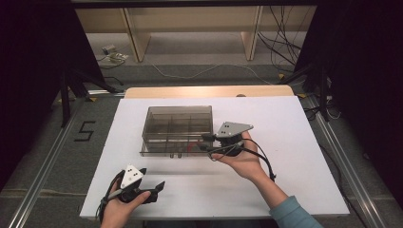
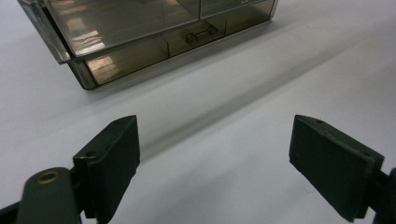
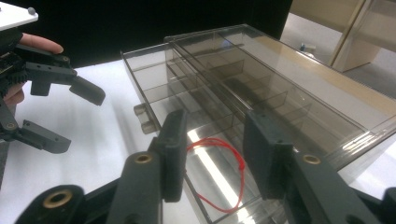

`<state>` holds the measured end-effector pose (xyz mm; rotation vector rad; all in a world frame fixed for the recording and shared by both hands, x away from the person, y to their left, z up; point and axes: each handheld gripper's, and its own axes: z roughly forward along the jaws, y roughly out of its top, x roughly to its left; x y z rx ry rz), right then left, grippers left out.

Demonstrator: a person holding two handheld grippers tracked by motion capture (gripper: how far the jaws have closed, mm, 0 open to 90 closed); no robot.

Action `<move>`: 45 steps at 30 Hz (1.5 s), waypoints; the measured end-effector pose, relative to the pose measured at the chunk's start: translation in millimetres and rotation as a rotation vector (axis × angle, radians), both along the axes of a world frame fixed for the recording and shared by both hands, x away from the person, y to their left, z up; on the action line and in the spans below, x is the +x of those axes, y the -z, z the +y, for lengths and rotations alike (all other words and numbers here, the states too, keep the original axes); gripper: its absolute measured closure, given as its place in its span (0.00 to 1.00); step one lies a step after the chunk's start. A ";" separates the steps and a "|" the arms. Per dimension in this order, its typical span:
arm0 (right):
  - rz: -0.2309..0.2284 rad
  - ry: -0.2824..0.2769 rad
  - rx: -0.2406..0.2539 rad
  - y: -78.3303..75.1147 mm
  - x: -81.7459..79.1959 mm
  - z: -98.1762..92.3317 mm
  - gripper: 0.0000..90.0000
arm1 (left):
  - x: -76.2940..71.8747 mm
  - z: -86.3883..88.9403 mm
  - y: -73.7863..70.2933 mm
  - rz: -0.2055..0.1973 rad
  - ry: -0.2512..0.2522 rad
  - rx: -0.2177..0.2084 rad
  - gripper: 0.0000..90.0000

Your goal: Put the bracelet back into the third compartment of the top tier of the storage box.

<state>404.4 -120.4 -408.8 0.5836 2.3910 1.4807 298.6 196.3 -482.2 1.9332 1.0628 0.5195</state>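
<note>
Right gripper fingers parted over red cord inside box.

**White table and the box it bears**

A white table with a bare wooden strip along its far edge. One smoke-tinted clear plastic compartment box lies flat on it, just left of centre and nearer the far edge, its lid open. A red loop of string lies in a near compartment

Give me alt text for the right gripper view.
The right gripper, fingers open, points at a smoky clear compartment box holding a red string loop. On the white table, the left gripper hangs open.
</note>
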 end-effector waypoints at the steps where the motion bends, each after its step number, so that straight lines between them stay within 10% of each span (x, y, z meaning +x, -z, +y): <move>1: 0.000 0.002 -0.002 -0.2 -0.3 -0.3 0.66 | 0.0 0.0 0.0 0.000 0.000 0.000 0.18; 45: 0.020 0.114 -0.051 -0.5 -23.0 -45.7 0.32 | -0.8 0.2 0.9 0.001 -0.006 -0.005 0.18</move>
